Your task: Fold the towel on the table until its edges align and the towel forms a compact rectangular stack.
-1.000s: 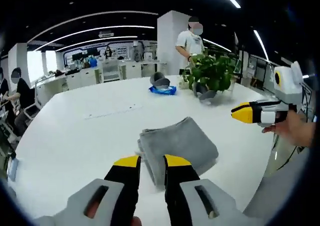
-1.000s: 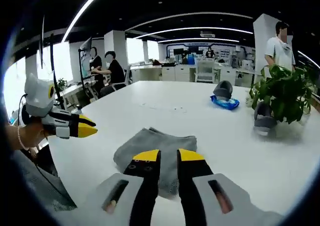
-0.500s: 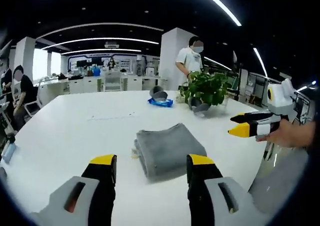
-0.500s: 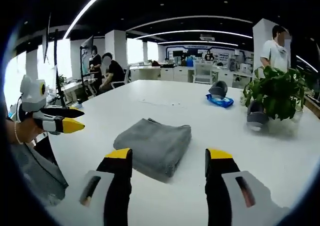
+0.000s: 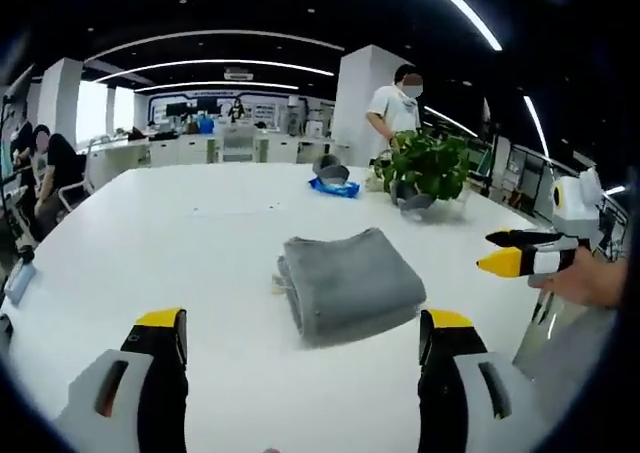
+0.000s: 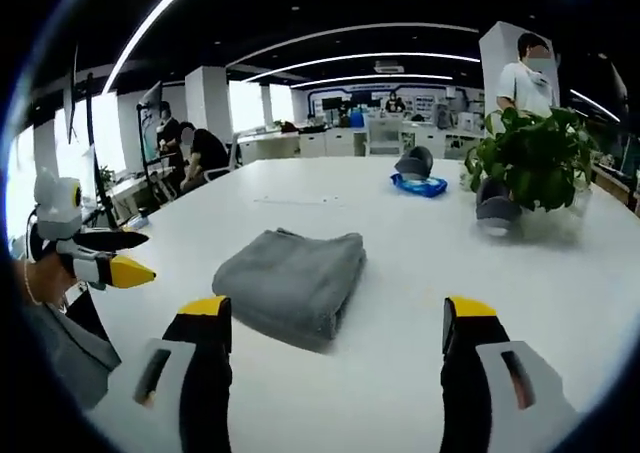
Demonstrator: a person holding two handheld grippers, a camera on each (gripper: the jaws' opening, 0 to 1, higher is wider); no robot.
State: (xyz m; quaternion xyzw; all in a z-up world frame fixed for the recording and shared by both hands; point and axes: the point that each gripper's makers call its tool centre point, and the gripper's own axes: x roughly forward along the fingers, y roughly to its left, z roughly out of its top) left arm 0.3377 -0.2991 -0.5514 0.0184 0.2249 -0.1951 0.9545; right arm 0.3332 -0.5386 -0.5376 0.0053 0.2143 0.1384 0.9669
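Note:
A grey towel (image 5: 348,283) lies folded into a compact rectangular stack on the white table (image 5: 180,243); the right gripper view has the same towel (image 6: 292,282) in its middle. My left gripper (image 5: 300,325) is open, jaws wide apart, held back from the towel with nothing between them. My right gripper (image 6: 338,310) is open too, also short of the towel. The right gripper (image 5: 515,252) comes into the left gripper view from the right, held by a hand. At the left of the right gripper view, the left gripper (image 6: 125,258) is beside the table.
A potted green plant (image 5: 428,161) stands at the far right of the table, with a dark shoe-like object (image 5: 412,201) before it. A blue and grey item (image 5: 333,177) lies further back. A person (image 5: 397,103) stands behind; others sit at desks (image 6: 205,149).
Both grippers have opened from shut to wide apart and drawn back from the towel. The folded towel lies still on the table.

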